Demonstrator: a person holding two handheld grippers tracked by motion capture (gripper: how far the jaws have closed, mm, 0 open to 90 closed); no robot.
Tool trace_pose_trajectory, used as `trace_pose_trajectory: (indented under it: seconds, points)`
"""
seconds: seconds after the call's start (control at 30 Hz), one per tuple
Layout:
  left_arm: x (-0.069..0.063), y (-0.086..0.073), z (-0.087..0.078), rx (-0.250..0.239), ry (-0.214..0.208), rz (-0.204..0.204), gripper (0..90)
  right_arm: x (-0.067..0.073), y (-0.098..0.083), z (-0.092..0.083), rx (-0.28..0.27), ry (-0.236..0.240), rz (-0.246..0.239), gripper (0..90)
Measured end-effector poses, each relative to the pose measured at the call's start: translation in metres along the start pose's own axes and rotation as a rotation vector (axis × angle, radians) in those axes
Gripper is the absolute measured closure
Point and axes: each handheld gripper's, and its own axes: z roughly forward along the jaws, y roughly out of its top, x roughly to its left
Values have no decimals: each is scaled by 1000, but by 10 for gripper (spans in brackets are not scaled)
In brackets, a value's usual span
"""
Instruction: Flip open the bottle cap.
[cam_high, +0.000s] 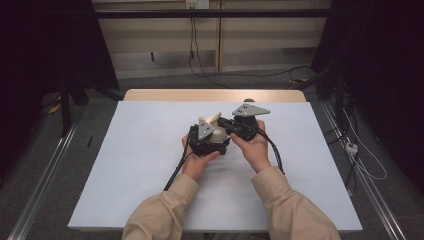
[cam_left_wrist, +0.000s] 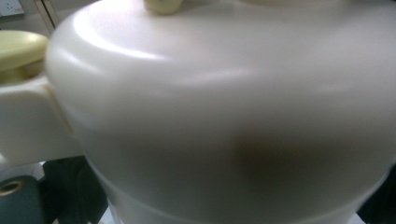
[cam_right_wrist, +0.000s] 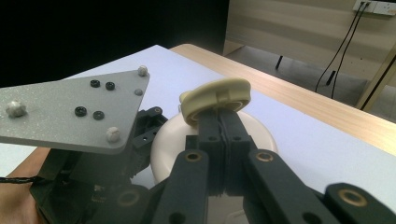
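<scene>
Two grippers meet at the middle of the table (cam_high: 150, 150), each in one of the person's hands, over a white pot (cam_high: 222, 141) with a cream lid (cam_high: 214, 118).

The pot sits on the white sheet between the hands. The pictures do not show what is inside it. In the right gripper view the cream lid (cam_right_wrist: 215, 99) stands tilted on edge above the pot's white rounded top (cam_right_wrist: 254, 128), and the right gripper (cam_right_wrist: 223, 122) has its jaws pressed together with the lid's lower edge pinched between the tips.

From the high view the left gripper (cam_high: 206, 136) sits against the pot's near left side, and the right gripper (cam_high: 226, 123) reaches in from the right. The pot is mostly hidden there behind the gripper bodies and their grey plates.

Up close, the left gripper view gives the pot's smooth white wall (cam_left_wrist: 224, 121), blurred, with a side lug (cam_left_wrist: 28, 121) at the left and a bit of cream lid (cam_left_wrist: 18, 49) above it. Whether the left gripper's jaws are open or clamped on the pot cannot be told. The right gripper view adds the left gripper's grey plate (cam_right_wrist: 70, 109) beside the pot, and the bare wood of the table's far edge (cam_right_wrist: 299, 100).
</scene>
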Motion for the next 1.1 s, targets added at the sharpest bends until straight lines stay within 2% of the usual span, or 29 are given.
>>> trace_pose_trajectory:
  seconds: [1.1]
  points:
    - [-1, 0, 0, -5, 2, -7, 47, 3, 12, 12, -13, 15, -13, 861]
